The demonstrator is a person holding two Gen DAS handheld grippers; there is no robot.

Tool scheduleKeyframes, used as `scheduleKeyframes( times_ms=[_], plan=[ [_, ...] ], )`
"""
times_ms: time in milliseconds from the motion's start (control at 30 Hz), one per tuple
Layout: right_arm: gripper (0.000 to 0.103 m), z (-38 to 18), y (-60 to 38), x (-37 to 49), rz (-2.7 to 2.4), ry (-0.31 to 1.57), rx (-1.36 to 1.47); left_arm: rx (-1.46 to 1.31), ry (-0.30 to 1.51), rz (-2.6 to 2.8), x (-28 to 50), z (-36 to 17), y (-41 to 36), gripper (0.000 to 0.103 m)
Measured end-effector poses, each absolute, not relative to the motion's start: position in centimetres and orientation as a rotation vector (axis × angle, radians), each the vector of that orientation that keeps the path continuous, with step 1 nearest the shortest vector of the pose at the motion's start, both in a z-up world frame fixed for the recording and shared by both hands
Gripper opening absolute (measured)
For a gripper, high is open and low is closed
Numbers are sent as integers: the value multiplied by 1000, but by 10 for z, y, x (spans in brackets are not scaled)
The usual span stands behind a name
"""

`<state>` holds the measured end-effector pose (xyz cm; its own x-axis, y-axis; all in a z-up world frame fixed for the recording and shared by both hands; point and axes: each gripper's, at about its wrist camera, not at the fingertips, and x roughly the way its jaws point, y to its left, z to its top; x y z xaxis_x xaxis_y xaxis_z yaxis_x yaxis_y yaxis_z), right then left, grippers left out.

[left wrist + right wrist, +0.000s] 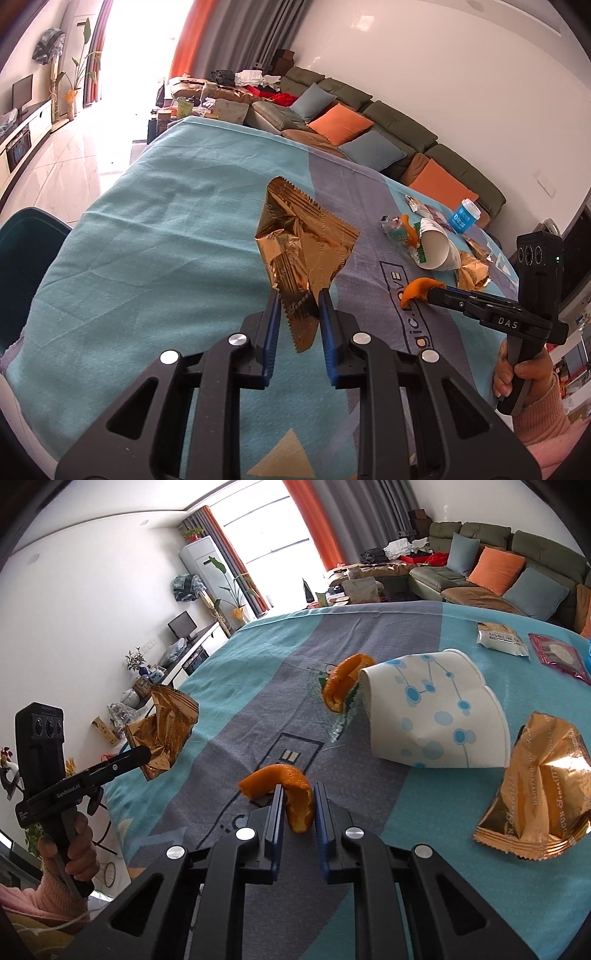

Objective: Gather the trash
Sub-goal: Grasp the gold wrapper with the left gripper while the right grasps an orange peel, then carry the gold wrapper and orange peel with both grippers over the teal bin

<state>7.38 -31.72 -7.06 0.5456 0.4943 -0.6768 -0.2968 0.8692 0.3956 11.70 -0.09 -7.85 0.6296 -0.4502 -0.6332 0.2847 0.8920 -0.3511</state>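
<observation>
My left gripper [297, 295] is shut on the lower corner of a crumpled gold foil wrapper [306, 236], which stands up above the teal and grey tablecloth [147, 240]. The right wrist view shows that same left gripper [146, 755] and gold wrapper [162, 731] at the left. My right gripper [297, 794] is shut on a curled piece of orange peel [280, 779] just over the cloth. From the left wrist, the right gripper [432, 291] is seen at the right with the orange peel [421, 288] at its tip.
On the cloth lie a squashed white paper cup [432, 716], a second orange peel [343, 683] on a clear wrapper, another gold wrapper [535, 790], a white snack pack [500, 638] and a pink packet [557, 655]. A blue cup [465, 216] stands farther back. A teal chair [26, 251] is at the table's left edge.
</observation>
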Motion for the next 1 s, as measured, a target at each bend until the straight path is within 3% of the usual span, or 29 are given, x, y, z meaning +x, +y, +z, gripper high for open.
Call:
scheduleKeyframes(
  times_ms=[1000],
  plan=[
    [13,-44,-243,81,677,809,287,-229,692,-304,82,-52,52,20]
  ],
)
